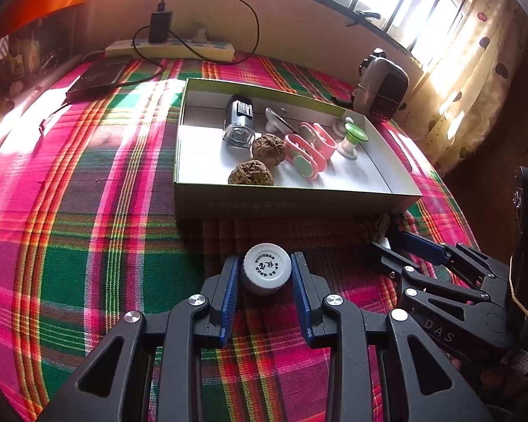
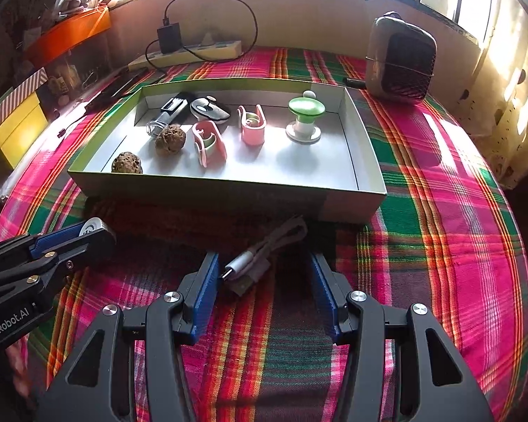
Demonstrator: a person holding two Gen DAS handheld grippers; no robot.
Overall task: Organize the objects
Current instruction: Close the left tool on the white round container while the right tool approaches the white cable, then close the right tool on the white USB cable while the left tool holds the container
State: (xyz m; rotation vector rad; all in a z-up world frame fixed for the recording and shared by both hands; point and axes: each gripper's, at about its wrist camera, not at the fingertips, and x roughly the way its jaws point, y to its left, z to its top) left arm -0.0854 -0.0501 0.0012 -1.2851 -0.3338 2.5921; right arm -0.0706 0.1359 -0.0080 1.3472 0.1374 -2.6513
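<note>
Left wrist view: the left gripper (image 1: 266,274) is clamped on a small white bottle (image 1: 266,269), both blue pads (image 1: 229,290) pressed against its sides, its printed cap facing the camera. The bottle sits low over the plaid cloth (image 1: 88,211), just in front of the near wall of the shallow cardboard box (image 1: 285,204).

Contents of the box, as seen from the right wrist view: two walnuts (image 2: 170,139) near the left front corner, two pink clips (image 2: 209,144) side by side at centre, a green-and-white knob (image 2: 305,119) standing upright toward the right, a clear-ended dark cylinder (image 2: 167,114) and a grey oval item (image 2: 210,109) against the back wall. None of these touch either gripper.

Right wrist view: the right gripper (image 2: 262,281) is spread wide, fingers resting low on the cloth. A coiled white USB cable (image 2: 264,251) lies between the fingers, its connector end close to the left pad; whether the pad touches it cannot be confirmed. The cable lies just in front of the box wall, outside the box.

Behind the box: a power strip (image 2: 190,52) with a black charger plugged in, along the wall, and a small heater (image 2: 399,58) at the right rear corner of the cloth.
</note>
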